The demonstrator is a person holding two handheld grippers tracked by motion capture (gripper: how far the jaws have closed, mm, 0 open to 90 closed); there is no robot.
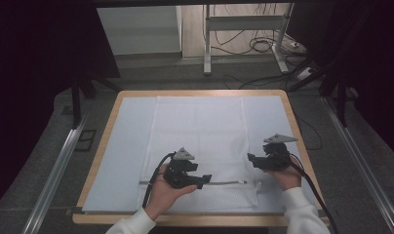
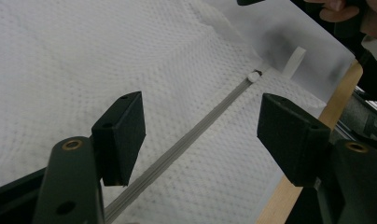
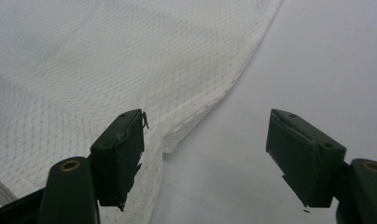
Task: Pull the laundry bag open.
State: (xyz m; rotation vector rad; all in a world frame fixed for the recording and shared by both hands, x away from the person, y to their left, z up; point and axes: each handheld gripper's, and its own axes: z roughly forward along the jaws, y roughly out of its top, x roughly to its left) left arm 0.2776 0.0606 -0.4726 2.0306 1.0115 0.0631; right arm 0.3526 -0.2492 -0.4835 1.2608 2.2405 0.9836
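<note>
A white mesh bag lies flat on the pale mat, its grey zipper running along the near end. My left gripper hovers just over that zipper, pointing right. In the left gripper view the left gripper is open with the zipper running diagonally between the jaws, untouched. The zipper's small white slider sits at the far end beside a white tag. My right gripper points left at the bag's right edge; this right gripper is open over the bag's edge, nothing held.
The mat covers a wooden-edged table. Behind the table stand a metal desk frame and loose cables on the floor. Metal rails run along both sides of the table.
</note>
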